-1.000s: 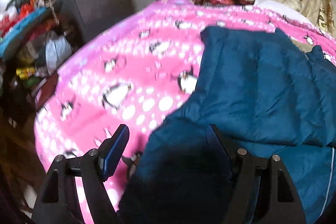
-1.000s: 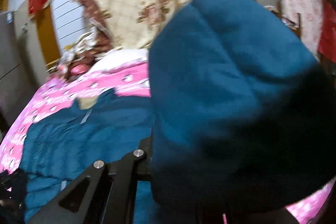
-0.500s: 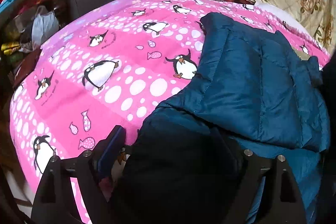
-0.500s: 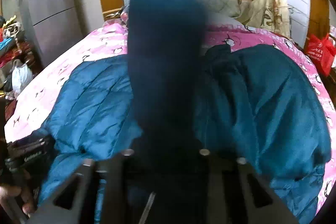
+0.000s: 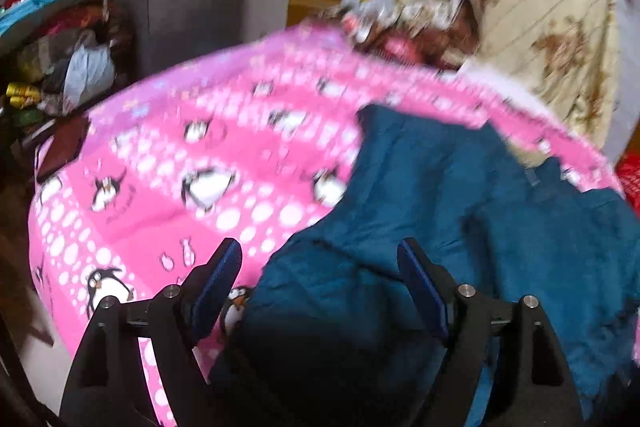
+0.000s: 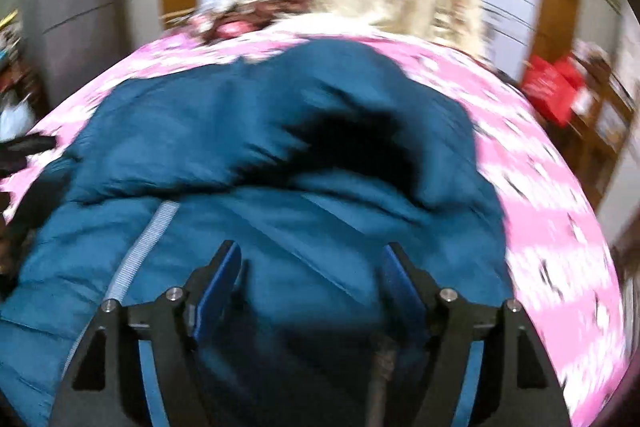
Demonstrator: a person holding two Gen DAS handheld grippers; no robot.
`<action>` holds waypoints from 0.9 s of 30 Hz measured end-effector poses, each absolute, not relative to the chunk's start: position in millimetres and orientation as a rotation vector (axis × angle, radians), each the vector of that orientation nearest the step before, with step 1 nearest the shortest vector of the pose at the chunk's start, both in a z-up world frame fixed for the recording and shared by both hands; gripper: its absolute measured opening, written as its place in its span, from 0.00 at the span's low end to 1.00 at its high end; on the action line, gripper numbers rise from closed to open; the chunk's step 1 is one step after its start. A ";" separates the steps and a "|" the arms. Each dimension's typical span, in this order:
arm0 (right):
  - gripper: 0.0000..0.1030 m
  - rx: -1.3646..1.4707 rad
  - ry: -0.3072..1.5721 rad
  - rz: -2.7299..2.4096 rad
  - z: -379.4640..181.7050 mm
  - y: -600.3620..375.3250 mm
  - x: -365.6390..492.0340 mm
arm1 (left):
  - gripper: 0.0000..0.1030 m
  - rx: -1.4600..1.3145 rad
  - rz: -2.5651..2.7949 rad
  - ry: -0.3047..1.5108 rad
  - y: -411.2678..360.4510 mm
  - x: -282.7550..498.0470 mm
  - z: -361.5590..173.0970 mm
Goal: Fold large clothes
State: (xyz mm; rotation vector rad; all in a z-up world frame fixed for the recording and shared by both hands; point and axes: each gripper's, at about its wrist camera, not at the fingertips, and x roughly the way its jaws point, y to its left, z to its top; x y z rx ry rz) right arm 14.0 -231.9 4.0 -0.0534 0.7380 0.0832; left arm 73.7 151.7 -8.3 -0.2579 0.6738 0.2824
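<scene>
Teal puffer jacket [image 6: 280,155] lies lengthwise away from us on the penguin blanket [image 5: 168,187], directly under both spread, empty grippers, left [image 5: 320,267] and right [image 6: 310,267].

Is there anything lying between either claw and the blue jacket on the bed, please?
Nothing visible does. The left claw stands open over the near edge of the blue jacket, and the right claw stands open right above its quilted fabric. Only the jacket lies on the pink penguin blanket there.
</scene>
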 end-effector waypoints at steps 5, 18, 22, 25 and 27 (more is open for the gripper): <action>0.77 0.060 0.824 0.046 -25.6 -266.5 25.2 | 0.51 -0.328 0.006 0.757 117.5 81.3 -10.9; 0.79 -0.009 0.824 0.035 -26.6 -251.2 28.7 | 0.00 -0.324 -0.195 0.713 84.4 95.2 -3.3; 0.80 -0.007 0.826 0.037 -27.2 -250.7 29.1 | 0.00 -0.393 -0.118 0.657 125.1 113.9 12.2; 0.81 -0.003 0.828 0.041 -27.6 -250.4 29.3 | 0.00 -0.301 -0.092 0.747 128.0 143.0 -0.1; 0.82 0.003 0.833 0.047 -28.3 -250.9 29.8 | 0.00 -0.224 -0.078 0.832 123.1 159.9 -16.9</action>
